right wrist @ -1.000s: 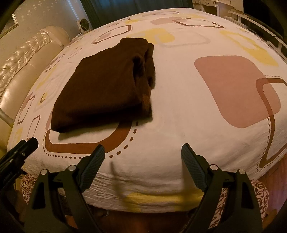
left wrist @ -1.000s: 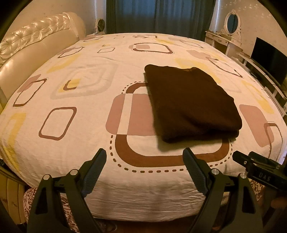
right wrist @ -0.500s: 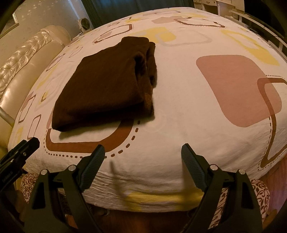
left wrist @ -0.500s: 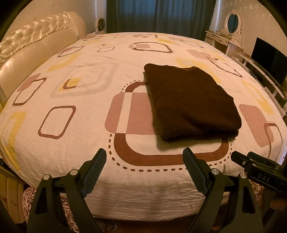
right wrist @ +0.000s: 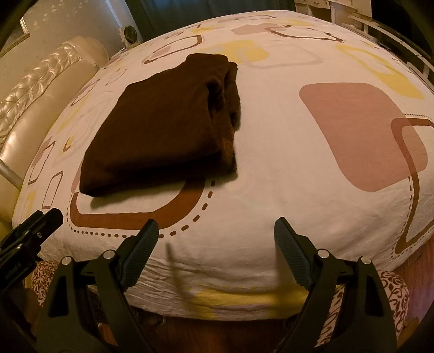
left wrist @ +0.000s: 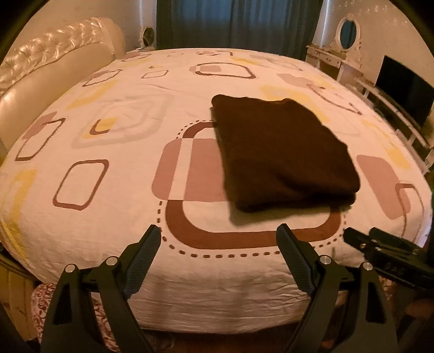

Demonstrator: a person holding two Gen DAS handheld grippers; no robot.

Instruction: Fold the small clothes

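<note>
A dark brown garment (left wrist: pixel 282 154) lies folded into a thick rectangle on the patterned bedspread (left wrist: pixel 122 173). The right wrist view shows the same garment (right wrist: pixel 162 127) with its stacked layers along its right side. My left gripper (left wrist: pixel 218 241) hovers over the bed's near edge, open, nothing between its fingers, short of the garment. My right gripper (right wrist: pixel 215 233) is also open and empty, held over the near edge to the right of the garment. The right gripper's tip (left wrist: pixel 379 244) shows at the lower right of the left wrist view.
A padded cream headboard (left wrist: pixel 54 68) runs along the left. Dark curtains (left wrist: pixel 238 24) hang behind the bed. A dressing table with an oval mirror (left wrist: pixel 348 31) and a dark screen (left wrist: pixel 401 84) stand at the right. The bedspread around the garment is bare.
</note>
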